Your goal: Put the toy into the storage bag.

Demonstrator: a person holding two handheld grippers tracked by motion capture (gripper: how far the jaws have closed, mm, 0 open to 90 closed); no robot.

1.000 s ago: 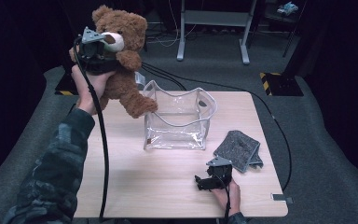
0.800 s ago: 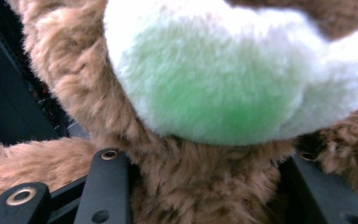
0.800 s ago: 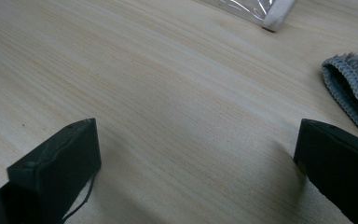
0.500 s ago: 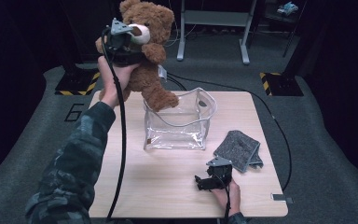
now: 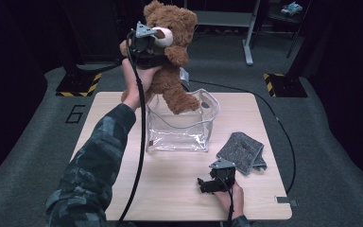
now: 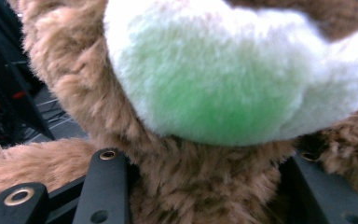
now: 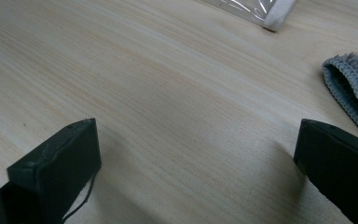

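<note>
Teddy bear [image 5: 170, 52]: one, upright, head up, a leg dipping into the clear bag [image 5: 182, 123] below.
Your left gripper [image 5: 146, 40]: clamped on the bear's neck under its white muzzle; fur hides the pads.
Your right gripper [image 5: 207, 184]: jaws apart, resting on the table [image 5: 123, 189].
Grey cloth [image 5: 242, 152]: one, beside the bag.

Dark lab or studio, pale wooden bench [image 5: 123, 109] marked "6", grey carpet floor [image 5: 28, 156], black-and-yellow hazard-striped stand bases [image 5: 78, 87], trailing black cables [image 5: 283, 132]
</note>
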